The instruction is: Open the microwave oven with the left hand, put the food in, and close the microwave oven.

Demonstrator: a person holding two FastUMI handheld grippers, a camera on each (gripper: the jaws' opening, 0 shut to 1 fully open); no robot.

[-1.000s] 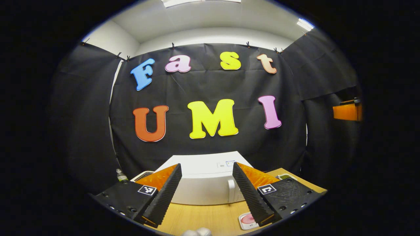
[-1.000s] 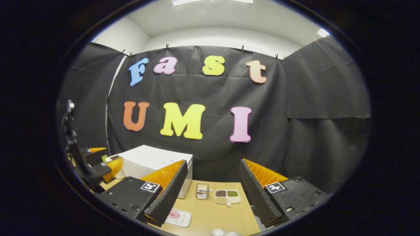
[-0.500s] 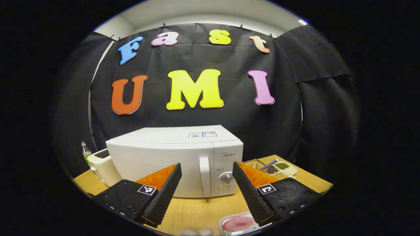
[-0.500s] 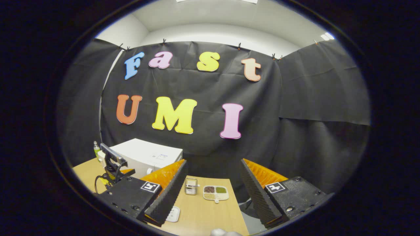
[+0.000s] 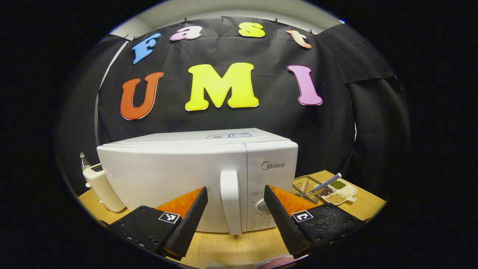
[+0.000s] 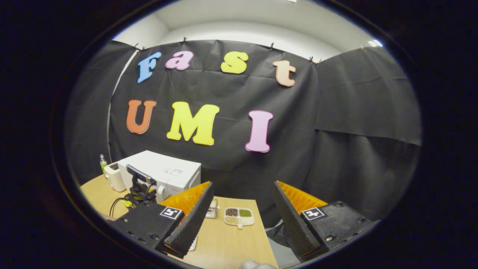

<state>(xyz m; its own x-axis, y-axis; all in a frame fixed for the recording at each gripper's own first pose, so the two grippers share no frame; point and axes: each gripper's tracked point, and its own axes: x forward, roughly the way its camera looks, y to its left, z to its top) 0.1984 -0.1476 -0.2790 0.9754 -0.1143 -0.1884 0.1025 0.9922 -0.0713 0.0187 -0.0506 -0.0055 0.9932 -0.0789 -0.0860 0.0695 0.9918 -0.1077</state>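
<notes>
- A wooden desk (image 5: 231, 248) in a black-cloth booth carries a white microwave (image 5: 168, 175), its door shut.
- The left hand-held gripper (image 5: 235, 215) is wide open and empty, with the door handle (image 5: 230, 201) between its fingers but not yet touched.
- The right hand-held gripper (image 6: 241, 216) is also wide open and empty, well apart from the microwave (image 6: 164, 173).
- Risk: closing off-centre can let the fingers slip off the handle; a hard pull can drag the microwave across the desk.
- The food is probably the pink item on the tray (image 5: 274, 263), at the edge of the left gripper view; it is too cropped to confirm.
- The left gripper view shows the handle and dial (image 5: 263, 206) close up.
- The right gripper view shows the left hand-held gripper (image 6: 140, 188) in front of the microwave, and a divided dish (image 6: 239, 216).
</notes>
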